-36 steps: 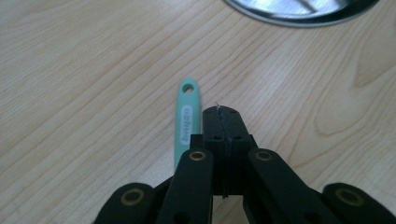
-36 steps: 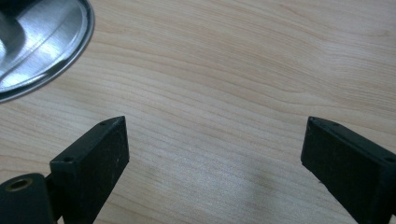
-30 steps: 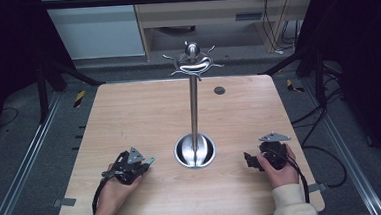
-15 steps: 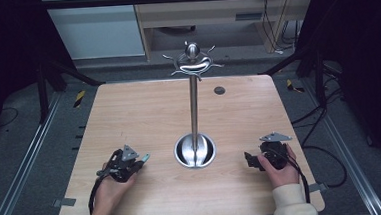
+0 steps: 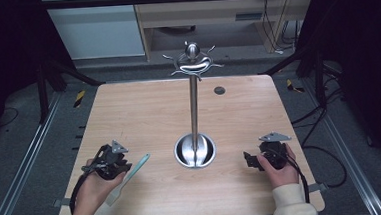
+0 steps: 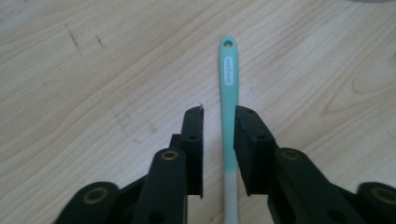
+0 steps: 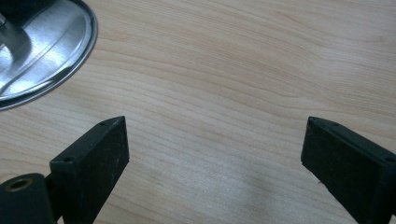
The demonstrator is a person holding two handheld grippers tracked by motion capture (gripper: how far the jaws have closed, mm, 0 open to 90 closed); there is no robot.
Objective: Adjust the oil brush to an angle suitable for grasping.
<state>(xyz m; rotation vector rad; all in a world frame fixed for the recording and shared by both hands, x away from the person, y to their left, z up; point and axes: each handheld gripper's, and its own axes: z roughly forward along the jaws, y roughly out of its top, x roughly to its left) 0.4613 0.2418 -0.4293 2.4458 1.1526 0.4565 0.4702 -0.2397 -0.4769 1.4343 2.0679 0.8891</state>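
Wooden table (image 5: 143,110): left gripper (image 6: 219,123) straddles half-hidden spatula (image 6: 228,84), contact unclear; right gripper (image 7: 215,149) wide apart.

A pale wood worktop (image 5: 143,110) with rounded corners stands on grey carpet (image 5: 31,162). A small dark round hole (image 5: 219,90) sits near its far edge. Metal rails (image 5: 22,168) run along the floor on both sides. Beyond the far edge stand a white cabinet (image 5: 93,28) and a wooden desk (image 5: 207,11), with cables (image 5: 279,27) hanging beside it. Both flanks of the room lie in darkness.
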